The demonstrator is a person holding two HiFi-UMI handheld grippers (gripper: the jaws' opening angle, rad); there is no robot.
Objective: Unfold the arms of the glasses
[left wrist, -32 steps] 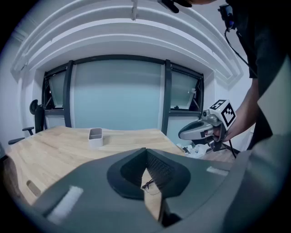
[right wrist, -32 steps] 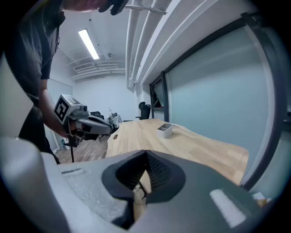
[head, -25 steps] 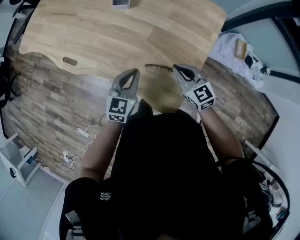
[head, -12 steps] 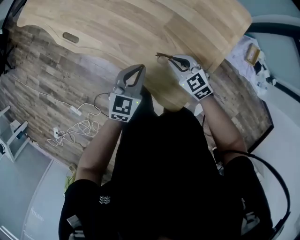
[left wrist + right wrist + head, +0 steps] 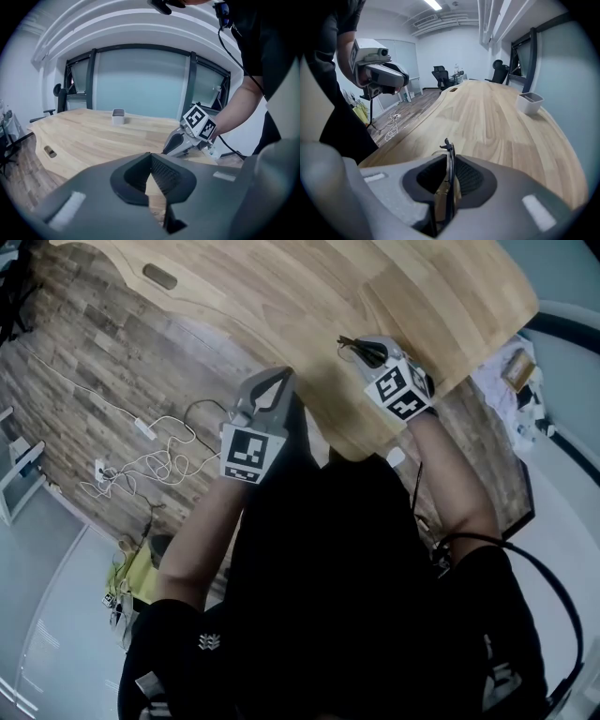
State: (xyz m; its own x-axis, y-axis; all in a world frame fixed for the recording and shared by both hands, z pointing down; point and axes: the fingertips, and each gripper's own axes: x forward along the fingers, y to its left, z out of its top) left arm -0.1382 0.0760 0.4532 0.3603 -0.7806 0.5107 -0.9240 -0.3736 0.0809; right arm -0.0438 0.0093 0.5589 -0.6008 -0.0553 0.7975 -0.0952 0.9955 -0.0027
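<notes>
Right gripper view: the right gripper [image 5: 450, 161] has its jaws slightly apart, just having been opening, with the glasses [image 5: 448, 149] upright between them at the near right edge of the table [image 5: 497, 122]. The left gripper [image 5: 151, 157], jaws together and empty, hangs left of it, just off the table's near edge.

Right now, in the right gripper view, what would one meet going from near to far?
glasses → grey container → office chairs

Head view is dim, bluish and bent at its edges. Gripper views are brighter, fisheye, with dark corners. Windows [image 5: 140, 79] backlight one, a ceiling light [image 5: 432, 4] glares in the other, and the close left gripper [image 5: 151, 156] looks soft.
</notes>
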